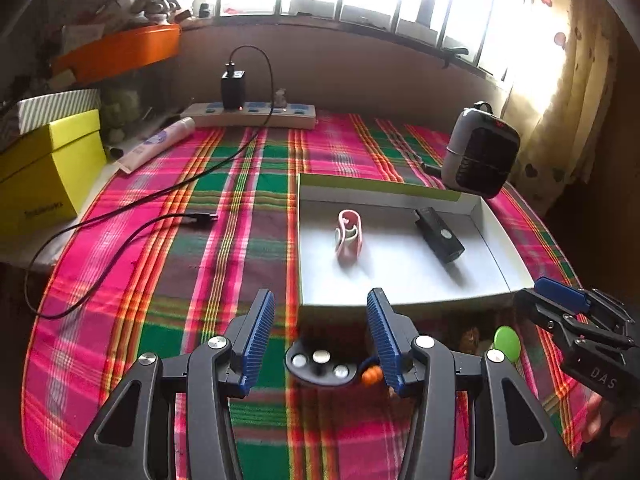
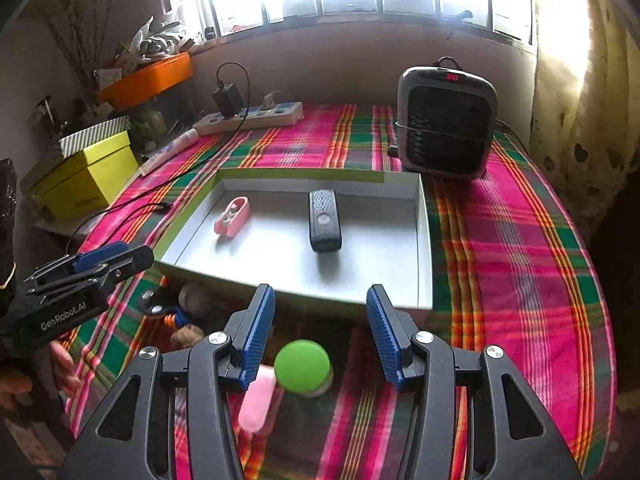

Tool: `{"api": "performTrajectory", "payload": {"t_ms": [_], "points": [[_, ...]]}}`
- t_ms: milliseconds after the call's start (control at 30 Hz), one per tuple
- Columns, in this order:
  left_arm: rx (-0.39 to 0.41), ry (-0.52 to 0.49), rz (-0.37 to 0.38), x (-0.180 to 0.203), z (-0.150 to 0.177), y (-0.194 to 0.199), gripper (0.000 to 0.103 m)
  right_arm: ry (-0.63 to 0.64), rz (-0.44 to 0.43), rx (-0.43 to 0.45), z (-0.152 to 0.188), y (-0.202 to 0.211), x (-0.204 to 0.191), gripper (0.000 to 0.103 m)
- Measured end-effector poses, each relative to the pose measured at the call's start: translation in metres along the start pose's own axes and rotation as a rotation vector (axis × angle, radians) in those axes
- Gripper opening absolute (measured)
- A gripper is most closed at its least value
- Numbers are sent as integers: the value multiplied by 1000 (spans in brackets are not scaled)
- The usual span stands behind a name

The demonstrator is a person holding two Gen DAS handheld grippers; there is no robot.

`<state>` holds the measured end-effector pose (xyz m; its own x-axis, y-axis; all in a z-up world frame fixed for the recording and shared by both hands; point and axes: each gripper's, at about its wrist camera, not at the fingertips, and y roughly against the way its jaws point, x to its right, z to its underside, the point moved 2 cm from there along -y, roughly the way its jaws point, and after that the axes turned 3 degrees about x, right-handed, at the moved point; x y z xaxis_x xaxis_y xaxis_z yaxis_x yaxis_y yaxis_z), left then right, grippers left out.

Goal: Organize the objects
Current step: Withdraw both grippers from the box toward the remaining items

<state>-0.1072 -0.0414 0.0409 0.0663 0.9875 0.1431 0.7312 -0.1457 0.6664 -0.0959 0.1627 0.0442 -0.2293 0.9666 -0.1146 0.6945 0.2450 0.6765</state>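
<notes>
Both grippers are held apart-jawed, gripping nothing: left gripper [image 1: 320,332] above a black fidget spinner [image 1: 320,364], right gripper [image 2: 320,332] above a green-lidded jar [image 2: 303,366], both just before the white tray [image 2: 424,240].

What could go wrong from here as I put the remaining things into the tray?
The green-lidded jar touches a pink item; grabbing one may knock the other. The tray has a raised front wall that a low carry might catch. The left gripper and right gripper work close together and may collide.
</notes>
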Motion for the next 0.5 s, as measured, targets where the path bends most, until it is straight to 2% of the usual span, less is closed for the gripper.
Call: {"api": "performTrajectory", "payload": {"t_ms": [500], "points": [[-45,16,78,-7,31,1,48,7,-16,-6,39,12,3,49]]}}
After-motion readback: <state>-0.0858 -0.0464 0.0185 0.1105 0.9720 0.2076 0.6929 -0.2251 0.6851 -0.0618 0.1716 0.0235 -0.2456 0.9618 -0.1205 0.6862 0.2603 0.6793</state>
